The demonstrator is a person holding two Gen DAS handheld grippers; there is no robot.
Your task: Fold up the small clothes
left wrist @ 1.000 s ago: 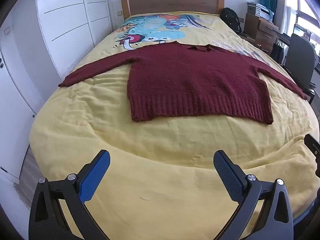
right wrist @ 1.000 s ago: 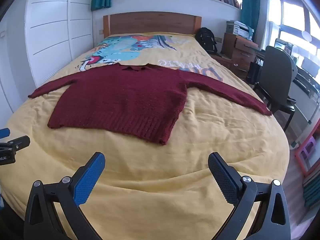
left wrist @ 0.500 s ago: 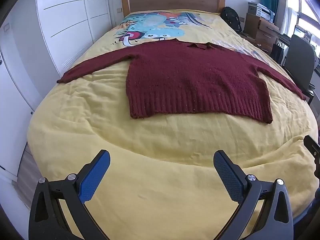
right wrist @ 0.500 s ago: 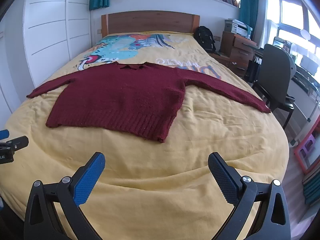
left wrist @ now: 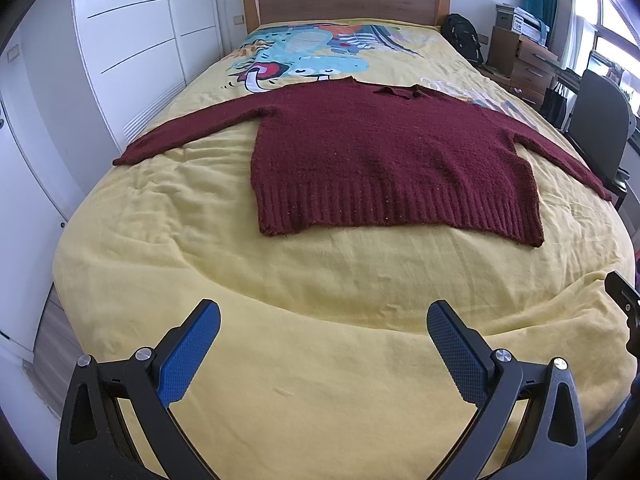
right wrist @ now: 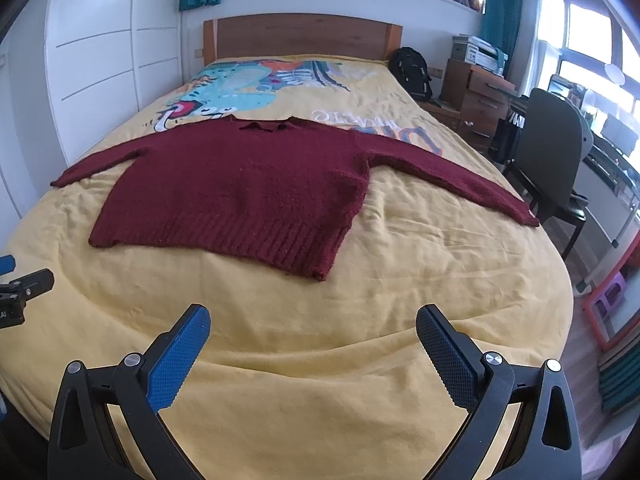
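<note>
A dark red knitted sweater (left wrist: pixel 384 152) lies flat on the yellow bed cover (left wrist: pixel 320 288), hem toward me, collar toward the headboard, both sleeves spread out to the sides. It also shows in the right wrist view (right wrist: pixel 248 192). My left gripper (left wrist: pixel 323 334) is open and empty, hovering over the bed's near end, short of the hem. My right gripper (right wrist: pixel 313 338) is open and empty, likewise short of the hem. Part of the left gripper shows at the left edge of the right wrist view (right wrist: pixel 20 296).
A white wardrobe (left wrist: pixel 120 60) runs along the bed's left side. A wooden headboard (right wrist: pixel 296 36) stands at the far end. On the right are a black backpack (right wrist: pixel 412 72), a wooden drawer unit (right wrist: pixel 476 96) and a dark office chair (right wrist: pixel 552 152).
Both grippers have moved slightly forward toward the sweater and tilted down a little. Both stay open. The sweater has not moved.
</note>
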